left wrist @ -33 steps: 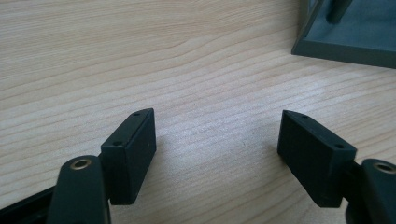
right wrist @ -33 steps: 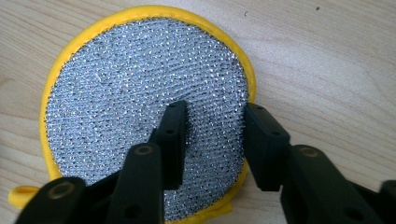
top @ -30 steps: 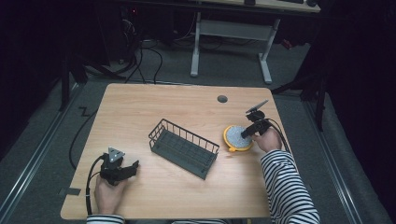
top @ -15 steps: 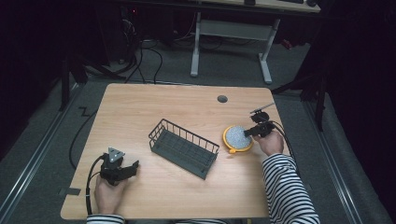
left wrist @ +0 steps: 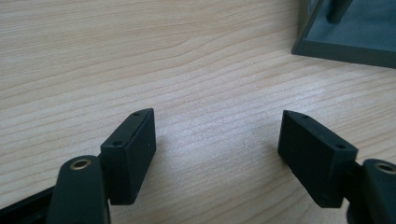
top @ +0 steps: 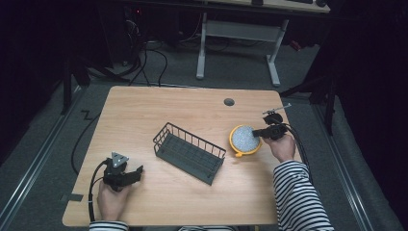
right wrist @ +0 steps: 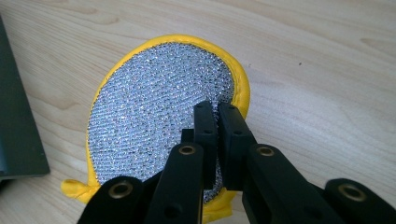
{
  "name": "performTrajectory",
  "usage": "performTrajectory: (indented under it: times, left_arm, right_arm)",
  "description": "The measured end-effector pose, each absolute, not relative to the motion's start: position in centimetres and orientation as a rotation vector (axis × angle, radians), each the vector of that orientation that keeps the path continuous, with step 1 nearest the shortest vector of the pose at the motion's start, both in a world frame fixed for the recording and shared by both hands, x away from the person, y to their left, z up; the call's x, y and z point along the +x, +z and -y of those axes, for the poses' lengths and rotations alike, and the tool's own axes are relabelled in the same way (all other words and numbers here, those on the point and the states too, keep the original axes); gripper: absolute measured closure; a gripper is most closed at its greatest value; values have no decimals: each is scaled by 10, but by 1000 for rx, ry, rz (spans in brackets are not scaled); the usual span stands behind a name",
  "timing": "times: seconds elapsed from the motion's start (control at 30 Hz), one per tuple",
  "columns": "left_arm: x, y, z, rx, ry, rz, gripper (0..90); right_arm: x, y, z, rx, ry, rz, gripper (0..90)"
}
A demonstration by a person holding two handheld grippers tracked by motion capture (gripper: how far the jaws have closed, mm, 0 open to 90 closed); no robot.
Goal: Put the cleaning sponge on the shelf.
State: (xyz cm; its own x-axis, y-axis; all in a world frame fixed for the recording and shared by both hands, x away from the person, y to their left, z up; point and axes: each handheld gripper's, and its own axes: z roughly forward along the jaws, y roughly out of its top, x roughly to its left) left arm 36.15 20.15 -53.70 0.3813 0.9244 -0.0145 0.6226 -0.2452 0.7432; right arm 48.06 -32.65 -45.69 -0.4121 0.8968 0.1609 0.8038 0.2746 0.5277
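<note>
Right gripper (right wrist: 217, 109): its jaws have just been closing and are now pinching the near edge of the scrubber (right wrist: 159, 107), a thin bite that is suiting a flat, floppy pad.
Scrubber: it is lying at the table's (top: 144, 110) right side, just right of the rack (top: 189, 152), apart from it; the pinched edge is looking slightly raised.
Left gripper (left wrist: 217, 144): it is resting on the table near the person's side, jaws standing wide with bare wood between them, likely waiting out of the way.
Change: a second ago the right jaws were spread over the scrubber; now they are clamping it.
</note>
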Motion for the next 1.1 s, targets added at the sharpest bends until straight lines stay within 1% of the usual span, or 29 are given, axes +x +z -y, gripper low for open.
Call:
performTrajectory:
  times: [0.67,0.97,1.1]
  left_arm:
    - [361,-537,-201,1973,574,-1325,279]
    - [361,-537,-201,1972,575,-1326,278]
    - [361,-537,-200,1975,573,-1324,278]
  right_arm:
    - [455,-417,330,1470,927,-2292,876]
    - [447,-402,319,1392,995,-2309,876]
    - [446,-397,316,1376,975,-2317,876]
